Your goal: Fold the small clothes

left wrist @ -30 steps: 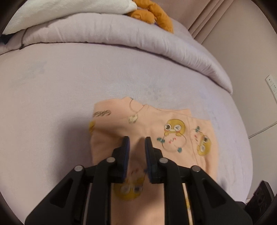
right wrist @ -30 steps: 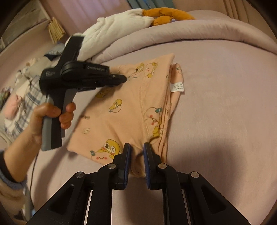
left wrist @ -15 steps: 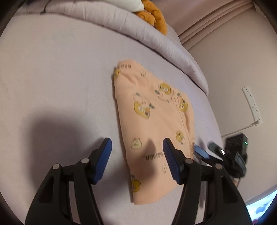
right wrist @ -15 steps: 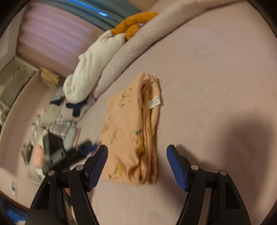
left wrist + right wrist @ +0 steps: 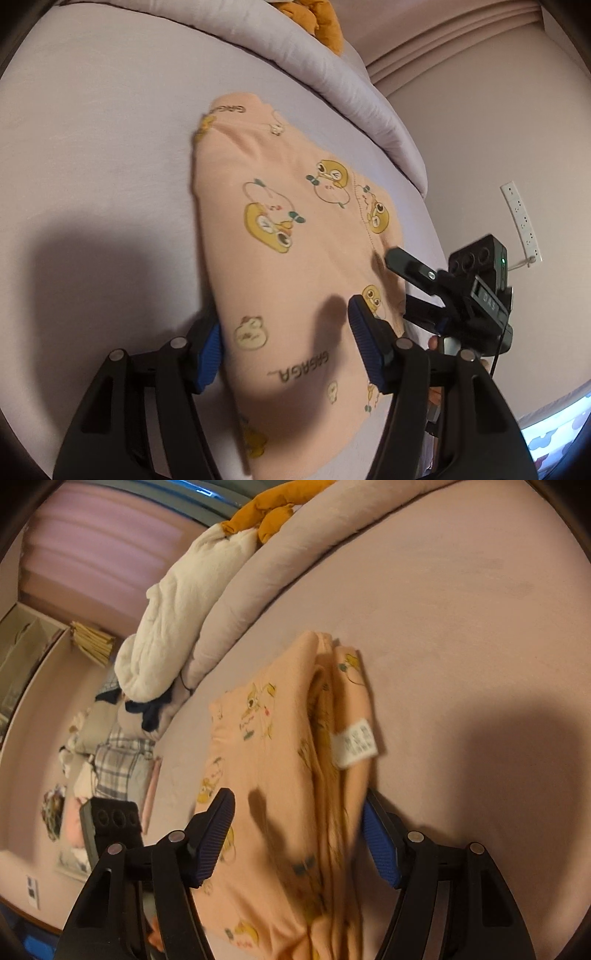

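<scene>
Left gripper (image 5: 286, 354): black plastic frame, two angled arms with triangular cut-outs, round silver screws at the joints, ribbed blue pads (image 5: 364, 350) on the inner faces.
Right gripper (image 5: 299, 840): same build, with black arms, silver screws, ribbed blue pads (image 5: 218, 832).
From the left wrist view its black housing shows three round holes, a green light, white lettering and a thin black cable.

Folded garment (image 5: 295, 258) near end cut off by bottom edge; label (image 5: 354, 743) print blurred, unreadable; stuffed toy (image 5: 317, 18) cropped.
</scene>
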Demonstrator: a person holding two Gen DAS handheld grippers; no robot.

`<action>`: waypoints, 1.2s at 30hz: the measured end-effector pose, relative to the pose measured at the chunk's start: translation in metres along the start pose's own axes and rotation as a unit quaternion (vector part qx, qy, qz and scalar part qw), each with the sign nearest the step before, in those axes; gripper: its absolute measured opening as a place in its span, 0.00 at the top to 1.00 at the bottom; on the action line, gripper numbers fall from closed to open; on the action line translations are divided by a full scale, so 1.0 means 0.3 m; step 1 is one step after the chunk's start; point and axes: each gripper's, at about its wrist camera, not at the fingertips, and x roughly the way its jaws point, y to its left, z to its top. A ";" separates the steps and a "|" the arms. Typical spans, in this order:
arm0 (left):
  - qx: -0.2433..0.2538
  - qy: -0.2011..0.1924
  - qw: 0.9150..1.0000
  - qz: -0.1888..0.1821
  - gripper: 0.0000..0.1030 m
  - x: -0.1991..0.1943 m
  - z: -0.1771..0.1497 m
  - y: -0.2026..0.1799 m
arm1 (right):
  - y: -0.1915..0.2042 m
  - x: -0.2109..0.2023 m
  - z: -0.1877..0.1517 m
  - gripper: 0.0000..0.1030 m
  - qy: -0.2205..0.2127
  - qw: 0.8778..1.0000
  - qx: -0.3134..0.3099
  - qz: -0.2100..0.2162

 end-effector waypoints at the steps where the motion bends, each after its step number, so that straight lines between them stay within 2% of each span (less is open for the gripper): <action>1: 0.000 0.000 1.000 -0.001 0.37 0.010 0.007 -0.001 | 0.001 0.010 0.008 0.37 0.001 1.000 0.000 0.000; 5: 0.004 0.001 1.000 -0.001 0.37 0.048 0.020 -0.021 | -0.004 0.036 0.007 0.53 0.000 1.000 -0.005 -0.003; 9: 0.022 -0.006 1.000 0.014 0.38 0.065 0.012 -0.047 | 0.001 0.045 0.001 0.63 -0.004 1.000 -0.012 -0.009; 11: 0.029 -0.009 0.999 0.036 0.51 0.062 0.007 -0.051 | 0.015 0.043 -0.010 0.69 -0.010 0.999 -0.025 -0.020; 14: 0.032 -0.009 0.998 0.057 0.62 0.051 0.000 -0.047 | 0.057 0.034 -0.030 0.73 -0.026 0.997 -0.052 -0.048; 19: 0.043 -0.014 0.996 0.080 0.69 0.042 -0.013 -0.067 | 0.125 0.007 -0.059 0.75 -0.054 0.992 -0.085 -0.080; 24: 0.049 -0.019 0.995 0.082 0.72 0.027 -0.042 -0.089 | 0.195 -0.038 -0.096 0.76 -0.075 0.986 -0.122 -0.090; 31: 0.047 -0.033 0.994 0.090 0.72 -0.065 -0.138 -0.094 | 0.283 -0.068 -0.194 0.76 -0.069 0.978 -0.169 -0.101; 36: 0.050 -0.047 0.993 0.099 0.72 -0.157 -0.218 -0.116 | 0.351 -0.095 -0.276 0.76 -0.065 0.975 -0.192 -0.093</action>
